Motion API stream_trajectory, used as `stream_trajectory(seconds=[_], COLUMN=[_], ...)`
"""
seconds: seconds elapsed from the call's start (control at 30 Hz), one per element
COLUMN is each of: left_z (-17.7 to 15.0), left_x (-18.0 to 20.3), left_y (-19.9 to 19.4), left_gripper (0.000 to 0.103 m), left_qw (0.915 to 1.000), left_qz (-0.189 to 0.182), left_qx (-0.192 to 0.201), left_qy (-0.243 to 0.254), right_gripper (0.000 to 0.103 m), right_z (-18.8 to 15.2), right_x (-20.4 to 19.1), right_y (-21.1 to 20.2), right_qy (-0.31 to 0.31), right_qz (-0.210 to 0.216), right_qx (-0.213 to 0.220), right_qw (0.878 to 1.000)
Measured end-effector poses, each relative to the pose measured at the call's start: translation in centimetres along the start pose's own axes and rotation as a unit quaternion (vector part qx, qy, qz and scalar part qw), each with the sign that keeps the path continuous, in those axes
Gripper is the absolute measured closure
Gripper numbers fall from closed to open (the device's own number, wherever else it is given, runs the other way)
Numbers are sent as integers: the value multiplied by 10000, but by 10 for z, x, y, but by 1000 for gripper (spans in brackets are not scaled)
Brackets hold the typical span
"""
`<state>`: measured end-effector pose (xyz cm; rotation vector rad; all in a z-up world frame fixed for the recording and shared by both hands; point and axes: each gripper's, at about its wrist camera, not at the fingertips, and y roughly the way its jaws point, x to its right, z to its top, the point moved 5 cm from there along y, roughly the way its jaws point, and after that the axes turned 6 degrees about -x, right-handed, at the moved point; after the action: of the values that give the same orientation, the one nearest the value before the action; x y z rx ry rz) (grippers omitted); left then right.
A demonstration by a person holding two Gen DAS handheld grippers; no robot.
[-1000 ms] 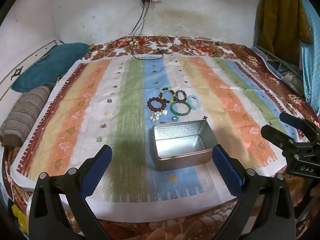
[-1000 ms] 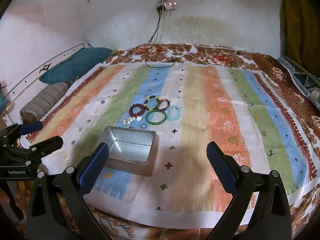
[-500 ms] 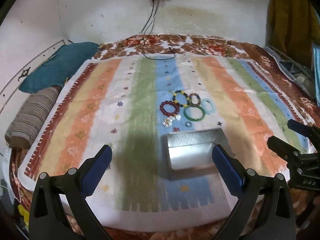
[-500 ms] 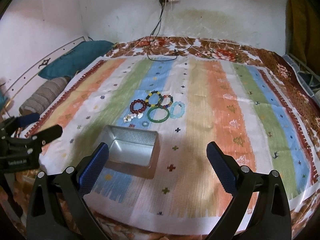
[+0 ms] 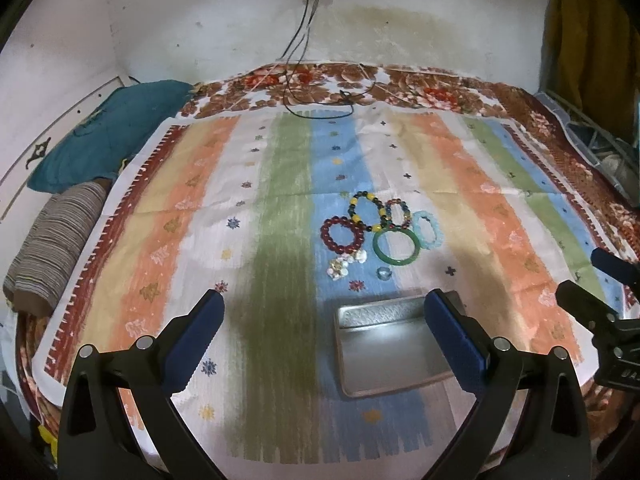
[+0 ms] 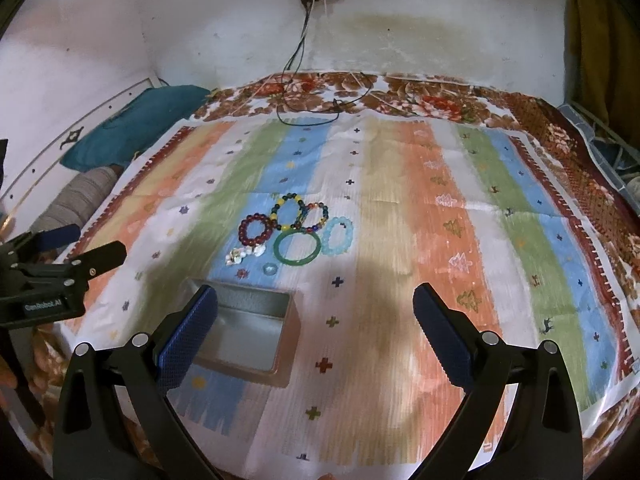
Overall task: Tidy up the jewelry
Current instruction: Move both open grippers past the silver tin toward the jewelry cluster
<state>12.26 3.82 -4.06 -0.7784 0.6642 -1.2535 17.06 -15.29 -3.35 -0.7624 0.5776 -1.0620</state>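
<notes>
Ahead, bracelets [image 5: 380,228] lie beyond tin [image 5: 394,344]; left gripper [image 5: 324,340] and right gripper [image 6: 316,338] both wide open, empty

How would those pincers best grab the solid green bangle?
Probably from above, with one of the fingers inside the green bangle and one outside, pinching its near rim. It lies flat on the cloth, and that near side is free, while beaded bracelets crowd its far edge.
</notes>
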Motion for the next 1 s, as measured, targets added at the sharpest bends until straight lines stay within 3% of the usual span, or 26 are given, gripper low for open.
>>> stream_trajectory(seconds=[0.37, 0.5, 1.0], left_z=[18, 22, 31], left_x=[6, 6, -7], left_y=[11, 22, 63], left_gripper=[6, 6, 6], left_qw=[9998, 9998, 9986], left_qz=[46, -75, 78], left_qx=[88, -78, -518], left_qy=[187, 182, 113], right_gripper=[4, 4, 4], right_z=[14, 18, 30], right_x=[1, -1, 1], right_y=[19, 30, 59], right_qy=[-57, -48, 68], right_qz=[-104, -123, -173], right_qx=[-131, -258, -515], right_qw=[9998, 9996, 9985])
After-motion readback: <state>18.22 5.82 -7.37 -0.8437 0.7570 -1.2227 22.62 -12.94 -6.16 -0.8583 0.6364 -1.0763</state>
